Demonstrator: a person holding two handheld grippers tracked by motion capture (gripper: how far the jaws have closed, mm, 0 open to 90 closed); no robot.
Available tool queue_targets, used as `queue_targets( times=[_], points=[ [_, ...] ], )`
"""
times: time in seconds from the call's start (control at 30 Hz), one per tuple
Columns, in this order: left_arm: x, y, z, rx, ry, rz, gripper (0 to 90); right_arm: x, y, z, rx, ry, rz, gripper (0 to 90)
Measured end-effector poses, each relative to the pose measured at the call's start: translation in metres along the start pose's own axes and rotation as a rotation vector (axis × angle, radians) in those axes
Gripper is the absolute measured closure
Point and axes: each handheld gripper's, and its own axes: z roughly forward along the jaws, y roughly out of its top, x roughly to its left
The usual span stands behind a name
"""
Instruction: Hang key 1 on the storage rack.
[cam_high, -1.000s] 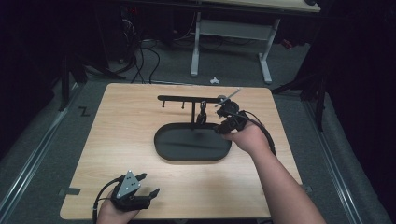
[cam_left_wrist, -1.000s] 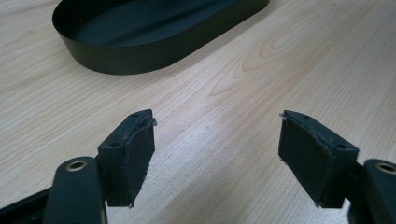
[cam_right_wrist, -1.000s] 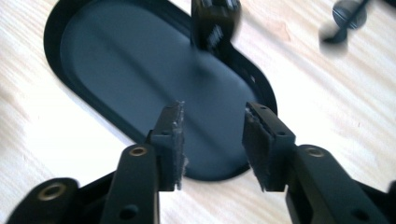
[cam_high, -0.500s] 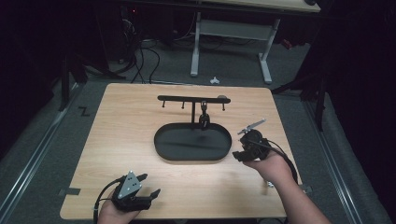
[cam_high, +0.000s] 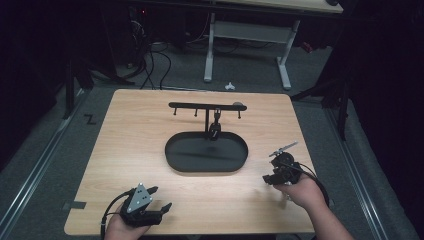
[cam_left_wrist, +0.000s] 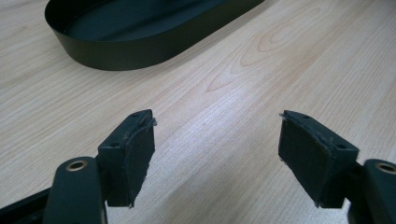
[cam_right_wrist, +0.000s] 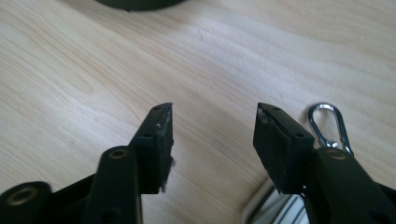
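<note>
Carabiner (cam_right_wrist: 328, 127) lies just beside right gripper's (cam_right_wrist: 212, 135) fingers (cam_right_wrist: 275, 140).

Dim, dark surroundings beyond the evenly lit pale wooden table (cam_high: 140, 145); soft glare on its grain, blurred close up.

No readable text anywhere: no label, brand or number on the tray (cam_high: 180, 165), the stand (cam_high: 206, 106), the table (cam_high: 130, 130) or the carabiner (cam_right_wrist: 329, 123). On the floor (cam_high: 75, 135) left of the table sits one black mark (cam_high: 90, 119) shaped like a Z.
</note>
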Motion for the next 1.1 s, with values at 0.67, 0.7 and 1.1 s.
queue_targets(
  times=[0.67, 0.7, 1.1],
  points=[
    [0.001, 0.000, 0.001, 0.006, 0.004, 0.004, 27.6, -0.071, 0.004, 0.012, 0.090, -0.050, 0.169, 61.4],
    [0.001, 0.000, 0.001, 0.006, 0.004, 0.004, 27.6, -0.073, 0.004, 0.013, 0.095, -0.051, 0.175, 61.7],
    [0.002, 0.000, 0.000, 0.007, 0.001, 0.005, 27.6, -0.068, 0.004, 0.029, 0.166, -0.010, 0.171, 72.3]
  ],
)
